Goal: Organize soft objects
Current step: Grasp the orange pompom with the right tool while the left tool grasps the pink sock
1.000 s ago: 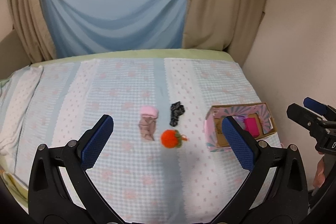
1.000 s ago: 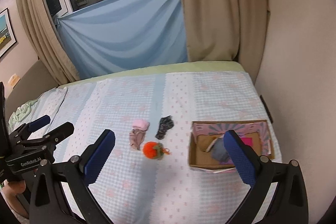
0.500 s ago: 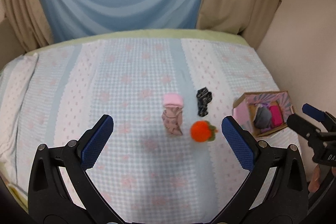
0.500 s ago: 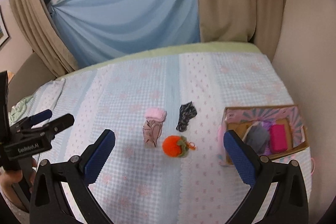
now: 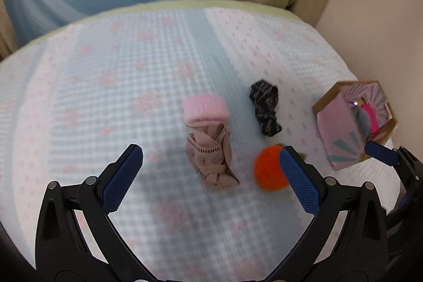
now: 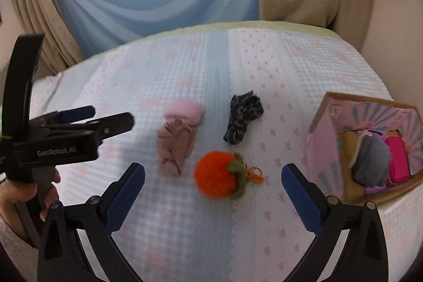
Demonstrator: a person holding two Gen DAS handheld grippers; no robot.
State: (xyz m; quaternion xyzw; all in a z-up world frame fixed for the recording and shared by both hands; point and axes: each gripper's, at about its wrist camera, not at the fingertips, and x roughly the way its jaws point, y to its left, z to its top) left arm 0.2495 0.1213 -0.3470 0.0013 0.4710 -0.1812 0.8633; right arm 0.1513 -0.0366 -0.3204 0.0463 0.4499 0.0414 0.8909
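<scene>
1. The left tool [image 5: 208,163] hangs wide open and empty above the pink sock bundle [image 5: 208,139] on the bed [image 5: 105,86].
2. The right tool [image 6: 212,183], equally wide and empty, frames the orange pompom [image 6: 216,175].
3. The dark scrunchie [image 6: 242,116] lies near the patterned box [image 6: 325,147].

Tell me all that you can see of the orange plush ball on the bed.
The orange ball is round and fuzzy, like a small pumpkin, with a green felt stalk and leaf on its right side and a small orange clasp beyond that. It lies loose on the checked bedcover, nearest the camera of the three loose items. Nothing grips it.
</scene>
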